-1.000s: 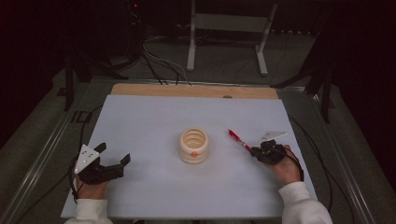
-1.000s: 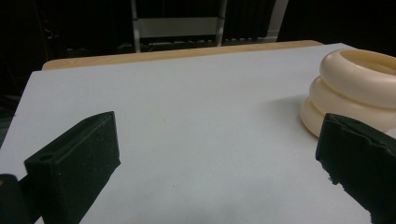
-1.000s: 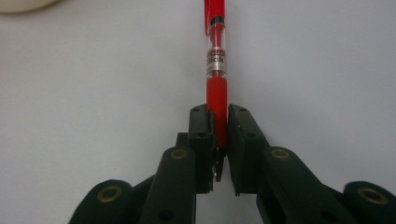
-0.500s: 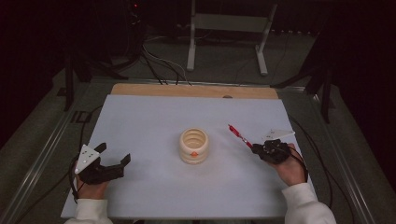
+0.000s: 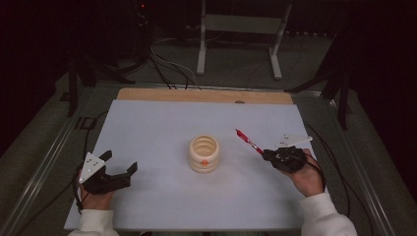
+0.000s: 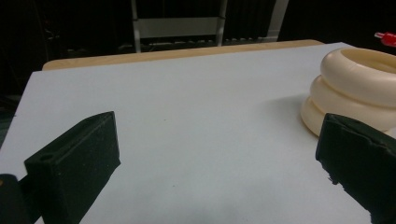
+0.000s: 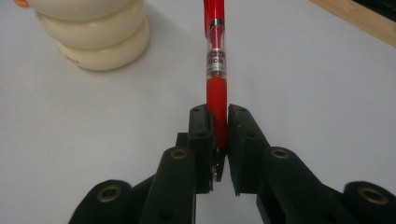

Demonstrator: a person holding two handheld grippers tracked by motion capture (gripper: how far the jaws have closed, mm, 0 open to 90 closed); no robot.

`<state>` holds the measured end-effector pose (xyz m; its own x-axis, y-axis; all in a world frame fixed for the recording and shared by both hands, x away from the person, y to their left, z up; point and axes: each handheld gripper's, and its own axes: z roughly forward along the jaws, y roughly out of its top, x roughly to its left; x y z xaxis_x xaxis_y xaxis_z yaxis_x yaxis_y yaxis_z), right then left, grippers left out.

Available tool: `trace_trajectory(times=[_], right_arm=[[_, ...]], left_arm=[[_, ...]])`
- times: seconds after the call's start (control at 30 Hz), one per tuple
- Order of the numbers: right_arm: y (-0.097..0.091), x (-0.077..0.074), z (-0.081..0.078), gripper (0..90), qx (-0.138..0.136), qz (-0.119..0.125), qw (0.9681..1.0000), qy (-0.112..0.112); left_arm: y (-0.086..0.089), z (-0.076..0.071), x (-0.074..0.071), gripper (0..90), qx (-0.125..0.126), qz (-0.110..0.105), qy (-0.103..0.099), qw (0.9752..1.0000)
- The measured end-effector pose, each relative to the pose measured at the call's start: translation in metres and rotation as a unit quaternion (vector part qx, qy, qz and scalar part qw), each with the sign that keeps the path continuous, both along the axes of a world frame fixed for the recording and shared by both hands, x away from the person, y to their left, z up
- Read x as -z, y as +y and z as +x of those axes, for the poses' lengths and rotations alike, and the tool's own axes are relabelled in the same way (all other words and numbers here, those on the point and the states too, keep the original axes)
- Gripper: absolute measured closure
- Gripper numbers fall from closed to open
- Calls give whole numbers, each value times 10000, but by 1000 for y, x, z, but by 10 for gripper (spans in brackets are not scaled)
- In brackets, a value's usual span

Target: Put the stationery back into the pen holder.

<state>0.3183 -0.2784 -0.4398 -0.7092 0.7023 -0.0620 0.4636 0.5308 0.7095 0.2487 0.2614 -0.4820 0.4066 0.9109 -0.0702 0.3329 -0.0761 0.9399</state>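
The right gripper (image 7: 218, 133) pinches the red pen (image 7: 215, 70) near its end; it may pivot and miss the cream holder (image 5: 204, 153). The left gripper (image 6: 210, 154) sits wide open, empty.

red pen (image 7: 215, 70) tip cropped (label unreadable)

This looks like a lab or a recording studio set up for test work, not a home. The bench (image 5: 162, 123) is a wooden board under a plain pale sheet, lit from above while everything around it falls into darkness. Black cables (image 5: 167, 69) trail over a grey carpeted floor (image 5: 236, 69) behind it, past a white metal stand (image 5: 236, 34). Dark shapes at the sides may be tripod legs (image 5: 78, 78), though the gloom blurs them.
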Motion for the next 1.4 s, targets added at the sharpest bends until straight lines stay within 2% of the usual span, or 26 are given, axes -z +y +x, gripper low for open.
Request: trace_trajectory(times=[0.17,0.7,0.97,1.3,1.4], right_arm=[[2,-8,-3,812,-59,68,10000,-20],[15,-30,-12,812,-340,-35,9993,-150],[23,-39,-12,811,-440,86,9987,-234],[39,-45,-10,811,-605,121,9977,-268],[52,-47,-8,810,-713,129,9971,-245]], left_arm=[[0,0,0,3,-8,5,-2,10000],[-1,0,0,3,10,24,-2,10000],[-2,0,0,3,20,62,23,10000],[-1,0,0,3,10,47,24,10000],[-1,0,0,3,10,60,31,10000]])
